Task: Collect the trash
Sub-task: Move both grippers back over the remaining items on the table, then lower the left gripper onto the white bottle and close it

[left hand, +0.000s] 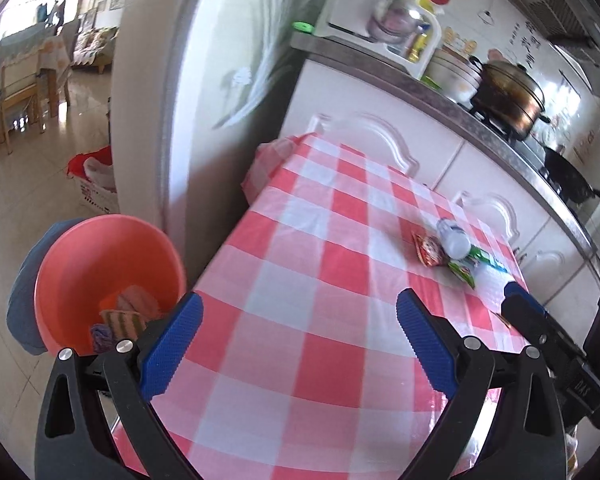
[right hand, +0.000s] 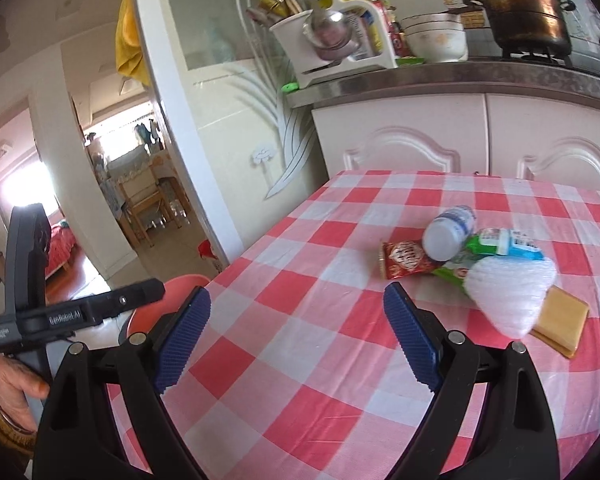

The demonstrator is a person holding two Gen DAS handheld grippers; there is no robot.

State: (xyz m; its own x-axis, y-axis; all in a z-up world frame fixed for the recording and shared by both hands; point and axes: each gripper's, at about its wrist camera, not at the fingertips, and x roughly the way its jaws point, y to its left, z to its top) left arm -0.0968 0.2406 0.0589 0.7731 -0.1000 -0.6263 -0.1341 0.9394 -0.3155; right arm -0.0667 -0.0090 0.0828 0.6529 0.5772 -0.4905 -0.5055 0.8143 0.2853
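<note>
A heap of trash lies on the red-and-white checked table [right hand: 300, 380]: a small white bottle [right hand: 448, 236], a red wrapper [right hand: 404, 264], a green-and-blue wrapper [right hand: 496, 242], a white foam piece [right hand: 508, 296] and a flat tan packet [right hand: 560, 320]. My right gripper [right hand: 296, 320] is open and empty, short of the heap and to its left. In the left wrist view the bottle [left hand: 454, 240] and red wrapper [left hand: 428, 250] lie far ahead on the right. My left gripper [left hand: 300, 320] is open and empty over the table's left part. A pink basin [left hand: 80, 264] with several scraps in it sits below the table's left edge.
White cabinets [right hand: 412, 140] and a grey counter [right hand: 460, 80] stand behind the table, with a dish rack [right hand: 340, 52], bowls and a brass pot [right hand: 524, 12]. A frosted glass door [right hand: 228, 128] stands to the left. A hand [right hand: 12, 392] holds the left gripper's handle.
</note>
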